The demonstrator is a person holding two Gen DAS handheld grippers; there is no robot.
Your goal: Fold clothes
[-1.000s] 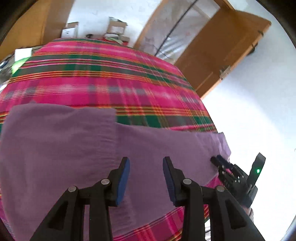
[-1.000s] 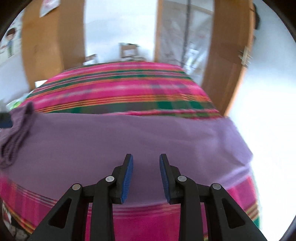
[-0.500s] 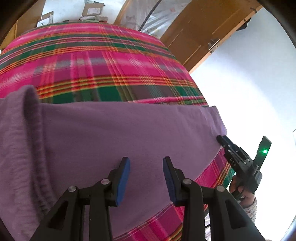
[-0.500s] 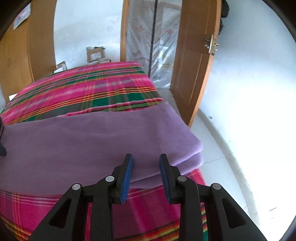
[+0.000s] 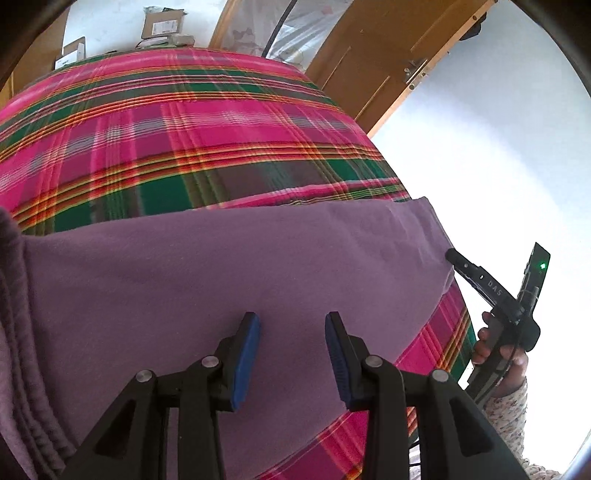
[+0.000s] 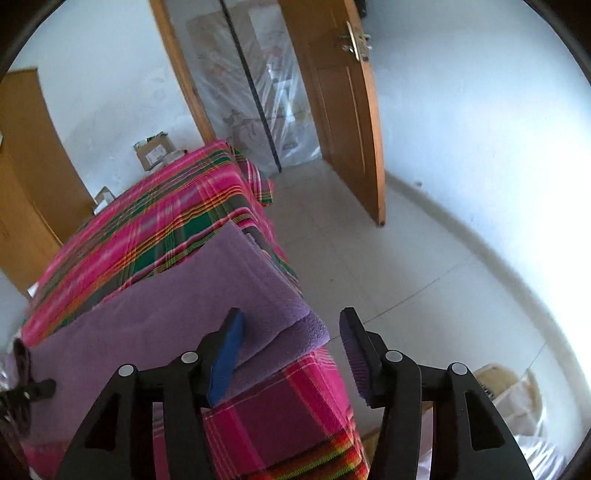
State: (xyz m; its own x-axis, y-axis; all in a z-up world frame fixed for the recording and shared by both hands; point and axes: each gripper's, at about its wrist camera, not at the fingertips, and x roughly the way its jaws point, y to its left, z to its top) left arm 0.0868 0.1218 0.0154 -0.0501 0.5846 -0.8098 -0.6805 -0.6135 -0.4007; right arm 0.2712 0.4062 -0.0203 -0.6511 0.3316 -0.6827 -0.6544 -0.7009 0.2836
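Since the earlier frames, both grippers have travelled along the purple garment (image 5: 229,273) towards its right-hand end, and the right gripper (image 6: 291,345) has rolled so that the scene leans in its view. Its jaws have just been opening and now stand wide; the garment's near right corner, where two layers stack, sits between the pads, but neither pad presses on it, so nothing is held. That straddle looks like the setup for pinching the doubled corner, which would let the person carry that end over for another fold.

Nearest in the left wrist view, the left gripper (image 5: 291,349) hangs over the garment's near edge with its jaws about half open and only flat cloth beneath the gap; it grips nothing. Its place partway along the near edge suggests it will either pin or lift that hem while the right side works.

Further left on the garment, a thicker ribbed band (image 5: 22,369) is bunched at the frame's edge. Beyond the garment's right corner the person's hand (image 5: 498,354) holds the other gripper's handle.

The garment lies flat across the near end of the plaid bedcover (image 5: 184,140), its long far edge straight, so it appears already folded once lengthwise. Past the garment, the bedcover runs away to cardboard boxes (image 5: 162,24) and a wooden door (image 6: 343,110).
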